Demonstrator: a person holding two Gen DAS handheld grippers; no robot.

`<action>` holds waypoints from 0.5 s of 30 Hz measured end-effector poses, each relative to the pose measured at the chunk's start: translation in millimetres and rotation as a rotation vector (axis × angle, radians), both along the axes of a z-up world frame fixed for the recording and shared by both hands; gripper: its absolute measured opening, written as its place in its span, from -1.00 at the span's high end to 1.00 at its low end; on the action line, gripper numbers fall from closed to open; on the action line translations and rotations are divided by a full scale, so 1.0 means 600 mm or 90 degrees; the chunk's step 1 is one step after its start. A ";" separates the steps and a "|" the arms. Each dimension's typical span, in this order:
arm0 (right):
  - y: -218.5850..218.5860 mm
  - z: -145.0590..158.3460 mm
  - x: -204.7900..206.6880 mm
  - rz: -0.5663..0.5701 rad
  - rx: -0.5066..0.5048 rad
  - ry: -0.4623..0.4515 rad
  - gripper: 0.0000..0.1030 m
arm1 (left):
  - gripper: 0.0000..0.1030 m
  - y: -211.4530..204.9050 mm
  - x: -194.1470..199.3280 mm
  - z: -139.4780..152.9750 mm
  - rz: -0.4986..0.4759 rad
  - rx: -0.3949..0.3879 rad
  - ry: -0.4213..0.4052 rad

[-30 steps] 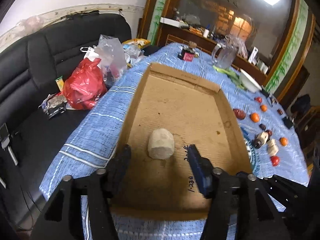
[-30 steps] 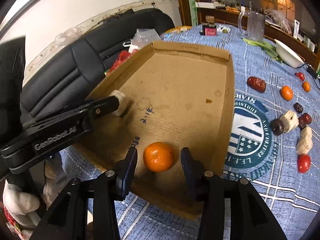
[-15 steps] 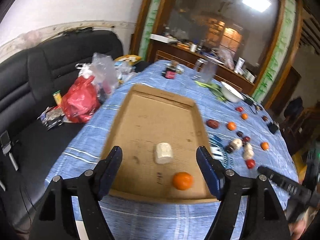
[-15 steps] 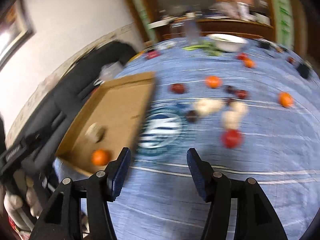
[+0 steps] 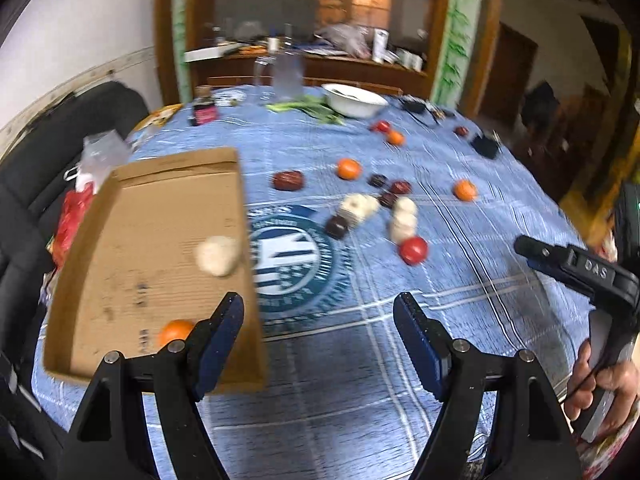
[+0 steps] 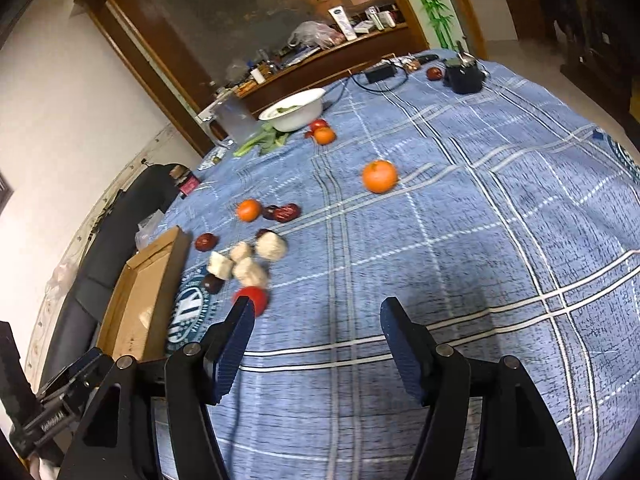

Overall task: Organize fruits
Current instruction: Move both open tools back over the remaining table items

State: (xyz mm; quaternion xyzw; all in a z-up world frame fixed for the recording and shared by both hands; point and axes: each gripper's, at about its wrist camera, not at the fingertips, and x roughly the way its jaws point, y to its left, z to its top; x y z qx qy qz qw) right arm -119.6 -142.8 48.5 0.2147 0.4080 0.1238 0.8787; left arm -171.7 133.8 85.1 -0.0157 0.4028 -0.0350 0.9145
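Observation:
A shallow cardboard tray (image 5: pixel 120 216) lies on the blue tablecloth at the left and holds a pale lumpy piece (image 5: pixel 216 255) and a mandarin (image 5: pixel 175 330). It also shows in the right wrist view (image 6: pixel 140 296). Loose on the cloth are mandarins (image 5: pixel 349 168) (image 6: pixel 379 176), dark red dates (image 5: pixel 287 180), pale pieces (image 6: pixel 250 270) and a red tomato (image 5: pixel 413 250) (image 6: pixel 256 298). My left gripper (image 5: pixel 319 336) is open and empty, above the cloth beside the tray's right wall. My right gripper (image 6: pixel 316 342) is open and empty over bare cloth, right of the tomato.
A white bowl (image 5: pixel 352 98) with greens beside it, a glass jug (image 5: pixel 286 76) and a dark jar (image 5: pixel 204 110) stand at the table's far side. A black box (image 6: pixel 464 76) and cables sit far right. A black sofa (image 5: pixel 48 136) with bags borders the left.
Both grippers have pulled back from the tray and swung right toward the loose fruit. The right gripper let go of the mandarin, which now lies in the tray.

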 end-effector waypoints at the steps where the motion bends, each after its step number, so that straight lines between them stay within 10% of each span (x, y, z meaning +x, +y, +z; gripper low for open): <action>1: -0.002 -0.008 0.004 0.000 0.002 0.006 -0.35 | -0.49 -0.007 0.006 -0.005 -0.006 0.003 0.006; 15: -0.036 -0.033 0.084 0.011 -0.039 0.059 -0.35 | -0.48 -0.064 0.097 -0.064 -0.050 -0.033 0.074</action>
